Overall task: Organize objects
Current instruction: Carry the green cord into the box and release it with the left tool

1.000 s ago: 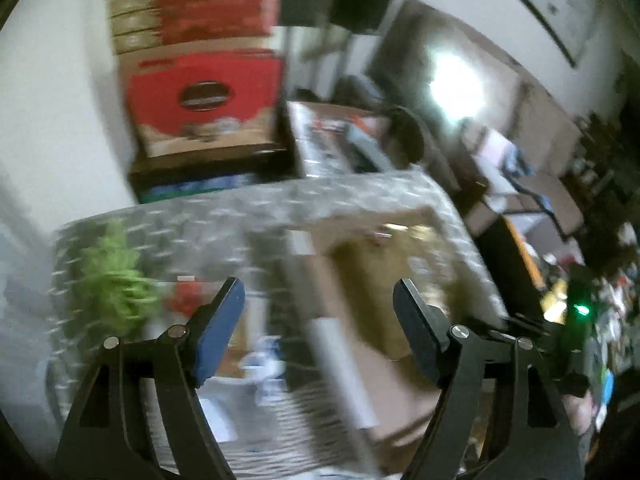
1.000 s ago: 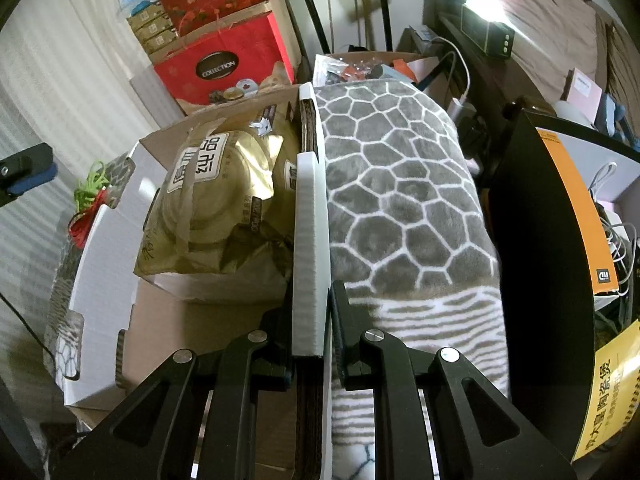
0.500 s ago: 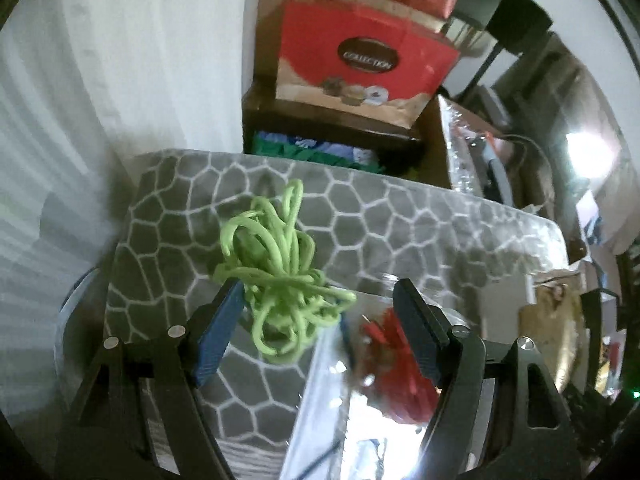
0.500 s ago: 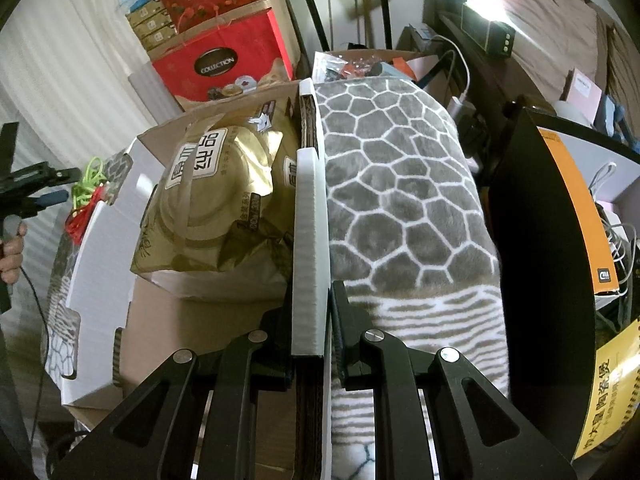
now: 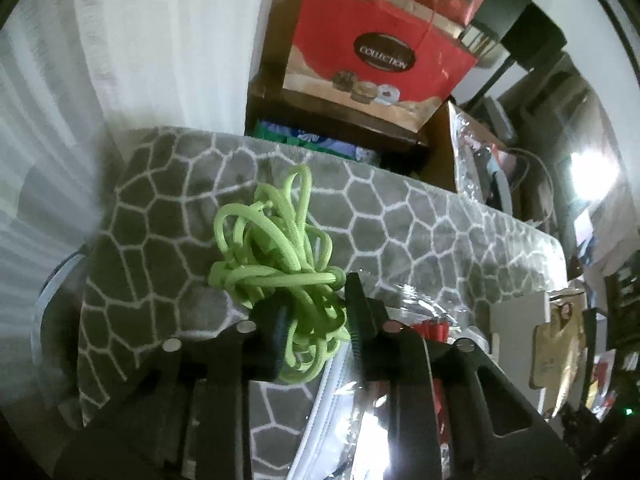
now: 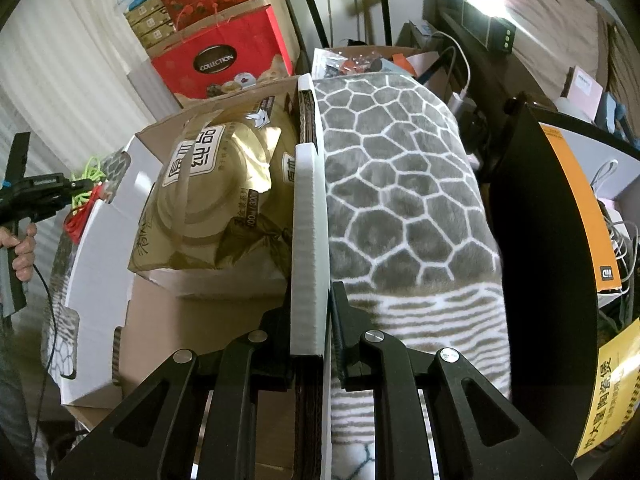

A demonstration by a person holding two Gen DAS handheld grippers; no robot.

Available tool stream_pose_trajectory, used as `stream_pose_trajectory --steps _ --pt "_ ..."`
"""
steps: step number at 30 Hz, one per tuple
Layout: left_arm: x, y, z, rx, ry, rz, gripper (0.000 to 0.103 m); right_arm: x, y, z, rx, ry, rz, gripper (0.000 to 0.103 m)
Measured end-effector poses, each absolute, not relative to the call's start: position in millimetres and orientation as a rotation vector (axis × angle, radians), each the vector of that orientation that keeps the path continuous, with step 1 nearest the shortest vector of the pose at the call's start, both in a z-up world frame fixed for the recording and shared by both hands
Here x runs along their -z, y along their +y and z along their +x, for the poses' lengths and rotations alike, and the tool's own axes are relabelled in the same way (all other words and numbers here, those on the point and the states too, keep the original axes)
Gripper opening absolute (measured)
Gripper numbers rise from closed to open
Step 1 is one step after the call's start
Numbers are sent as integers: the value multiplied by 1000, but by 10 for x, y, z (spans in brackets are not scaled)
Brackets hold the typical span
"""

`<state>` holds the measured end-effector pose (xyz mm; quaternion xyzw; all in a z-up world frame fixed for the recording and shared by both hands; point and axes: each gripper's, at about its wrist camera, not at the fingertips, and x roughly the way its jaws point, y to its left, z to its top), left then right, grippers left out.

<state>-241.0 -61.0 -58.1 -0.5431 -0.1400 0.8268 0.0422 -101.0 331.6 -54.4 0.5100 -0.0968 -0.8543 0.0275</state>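
Swung down from the room onto the patterned blanket [image 5: 420, 216], the left tool [image 5: 316, 320] has just been closing and now pinches the green cord bundle [image 5: 276, 256] beside a clear pouch [image 5: 360, 420]; pickup looks secured

From the right wrist, the right tool [image 6: 310, 332] stays clamped narrow on the cardboard box [image 6: 100, 280] wall, steadying it for the cord

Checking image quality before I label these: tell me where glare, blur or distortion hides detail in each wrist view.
Left wrist view: glare whitens the clear plastic bag and a lamp blows out; the green cord in the left gripper reads sharp. Right wrist view: evenly lit and sharp, the foam strip in the right gripper clear; fisheye bends the black panel.
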Motion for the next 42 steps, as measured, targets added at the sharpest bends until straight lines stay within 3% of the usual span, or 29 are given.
stream_pose_trajectory --steps 10,19,31,42 --pt "69 -559 -2064 -2519 -490 -1466 19 462 3353 -984 2637 -350 1548 17" --pt "-417 279 -1424 -2237 -360 -1299 20 387 3372 -978 2641 -362 1528 14" --pt "-139 1345 -893 -1966 -183 -1371 19 307 3403 -982 2642 -395 1522 14" --pt "98 1814 -661 -1891 -119 -1428 18 283 3406 -973 2643 -391 1517 14"
